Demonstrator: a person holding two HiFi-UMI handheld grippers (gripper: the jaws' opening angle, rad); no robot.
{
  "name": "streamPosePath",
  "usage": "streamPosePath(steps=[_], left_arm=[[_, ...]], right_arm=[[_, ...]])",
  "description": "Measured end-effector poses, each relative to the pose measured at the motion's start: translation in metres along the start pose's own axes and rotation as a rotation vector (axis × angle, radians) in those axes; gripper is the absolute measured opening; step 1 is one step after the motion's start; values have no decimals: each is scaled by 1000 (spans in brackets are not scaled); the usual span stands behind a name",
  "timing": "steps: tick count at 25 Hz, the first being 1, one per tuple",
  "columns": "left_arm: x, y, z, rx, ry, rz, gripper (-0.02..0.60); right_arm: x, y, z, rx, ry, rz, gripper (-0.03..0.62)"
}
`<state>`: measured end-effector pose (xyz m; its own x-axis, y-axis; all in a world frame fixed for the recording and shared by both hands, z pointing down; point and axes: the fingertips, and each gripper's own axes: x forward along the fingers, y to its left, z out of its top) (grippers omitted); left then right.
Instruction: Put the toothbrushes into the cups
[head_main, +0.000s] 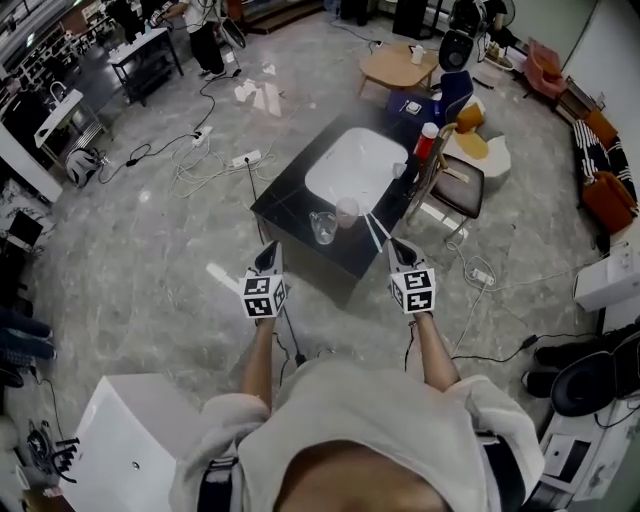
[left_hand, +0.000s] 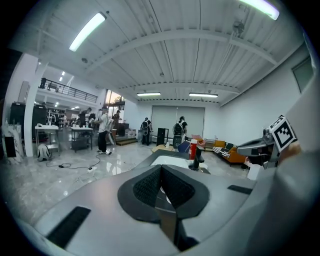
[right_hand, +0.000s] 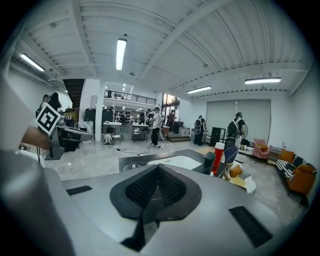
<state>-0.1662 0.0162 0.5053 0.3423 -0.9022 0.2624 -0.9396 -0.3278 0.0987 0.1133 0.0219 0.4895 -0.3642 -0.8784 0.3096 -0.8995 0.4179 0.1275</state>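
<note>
Toothbrushes (head_main: 376, 232): two slim pale sticks, they lay side by side on the tabletop near its front edge, just right of the cups and in neither of them.
Cups: a clear glass tumbler (head_main: 323, 227) and a pale pink translucent cup (head_main: 347, 212) stood upright, just beside each other, between the basin and the table's near edge.
Table: a low black rectangular table (head_main: 285, 205) carried a white oval basin (head_main: 355, 165) set into its top.
Left gripper (head_main: 269, 247) (left_hand: 161, 169): its ribbed black pads were pressed together with nothing between them. It was held over the floor, short of the table, and pointed toward it.
Right gripper (head_main: 393, 243) (right_hand: 157, 168): its pads were likewise pressed together and held nothing. In the head view its tip sat near the toothbrushes' near ends (whether it touched them could not be told), while its own view showed the table ahead.
Bottle: a red cylindrical bottle with a white cap (head_main: 426, 140) stood at the table's far right side.
Chair: a wooden-framed chair with a dark seat (head_main: 458, 188) stood just beside the table's right edge.
Floor: grey marbled floor (head_main: 150, 230), with cables and power strips lying to the table's left.
</note>
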Motion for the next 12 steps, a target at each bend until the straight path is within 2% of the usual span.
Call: streamPosePath(steps=[7, 12], left_arm=[[37, 21, 11, 6, 20, -47, 28], [54, 22, 5, 4, 39, -66, 28]], right_arm=[[29, -2, 11, 2, 22, -30, 12], [41, -7, 4, 11, 41, -36, 12]])
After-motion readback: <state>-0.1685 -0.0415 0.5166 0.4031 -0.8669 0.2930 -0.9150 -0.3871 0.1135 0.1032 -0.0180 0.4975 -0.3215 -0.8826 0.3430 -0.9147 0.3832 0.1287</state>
